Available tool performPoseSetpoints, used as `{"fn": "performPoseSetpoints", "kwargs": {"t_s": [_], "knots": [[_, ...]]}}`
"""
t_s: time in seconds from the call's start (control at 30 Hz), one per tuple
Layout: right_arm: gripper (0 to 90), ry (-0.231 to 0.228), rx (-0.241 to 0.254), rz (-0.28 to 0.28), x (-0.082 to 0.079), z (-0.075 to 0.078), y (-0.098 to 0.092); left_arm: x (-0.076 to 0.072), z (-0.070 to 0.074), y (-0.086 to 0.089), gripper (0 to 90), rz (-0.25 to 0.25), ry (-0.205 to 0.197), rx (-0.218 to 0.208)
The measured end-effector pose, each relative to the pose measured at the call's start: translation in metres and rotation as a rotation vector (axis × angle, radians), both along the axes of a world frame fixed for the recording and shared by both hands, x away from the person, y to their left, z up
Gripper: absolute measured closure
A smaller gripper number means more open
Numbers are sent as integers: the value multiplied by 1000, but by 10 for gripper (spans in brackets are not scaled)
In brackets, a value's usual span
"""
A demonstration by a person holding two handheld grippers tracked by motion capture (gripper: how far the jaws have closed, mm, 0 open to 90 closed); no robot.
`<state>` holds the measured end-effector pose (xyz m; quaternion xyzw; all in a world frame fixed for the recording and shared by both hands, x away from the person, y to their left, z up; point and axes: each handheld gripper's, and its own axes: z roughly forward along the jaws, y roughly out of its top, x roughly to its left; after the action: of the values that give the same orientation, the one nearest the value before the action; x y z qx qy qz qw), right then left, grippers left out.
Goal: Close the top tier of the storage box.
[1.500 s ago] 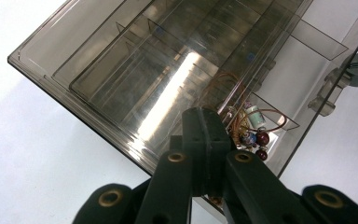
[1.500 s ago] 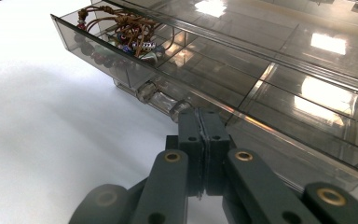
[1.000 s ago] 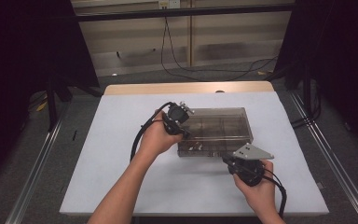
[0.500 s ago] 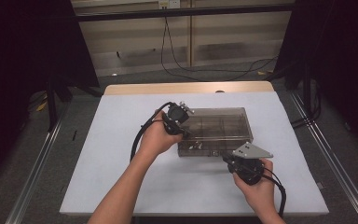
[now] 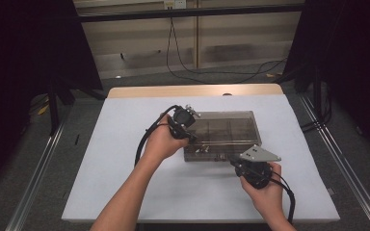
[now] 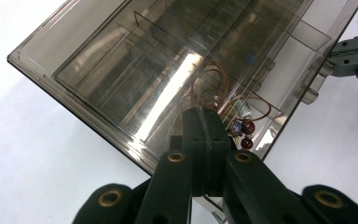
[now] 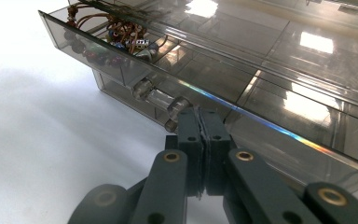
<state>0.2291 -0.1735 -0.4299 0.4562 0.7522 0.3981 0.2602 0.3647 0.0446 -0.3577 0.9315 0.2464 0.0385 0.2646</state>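
A smoky clear compartment box lies with its lid down on the white table. Its near-left compartment holds beads on brown cord. My left gripper is shut, its joined tips over the lid at the box's near-left corner, nothing between them. My right gripper is shut too, its tips at the box's front wall just below the lid's rim, next to a clear latch. In the left gripper view the right gripper's grey plate shows beyond the box.
A wooden strip runs along the table's far edge. Metal rails flank the table on both sides. Black cables lie on the floor behind. White table surface stretches left of the box and in front of it.
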Motion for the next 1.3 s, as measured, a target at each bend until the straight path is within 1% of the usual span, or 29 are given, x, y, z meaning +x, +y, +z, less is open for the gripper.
{"fn": "performPoseSetpoints", "kwargs": {"t_s": [0.53,1.2,1.3], "knots": [[889,-2,-9,-9,4,0,0,0,0,0,900,0,0,-1],[890,4,-8,-21,11,1,1,0,0,0,900,2,4,-4],[890,2,-15,-25,12,1,1,1,0,1,900,-1,2,-3]]}}
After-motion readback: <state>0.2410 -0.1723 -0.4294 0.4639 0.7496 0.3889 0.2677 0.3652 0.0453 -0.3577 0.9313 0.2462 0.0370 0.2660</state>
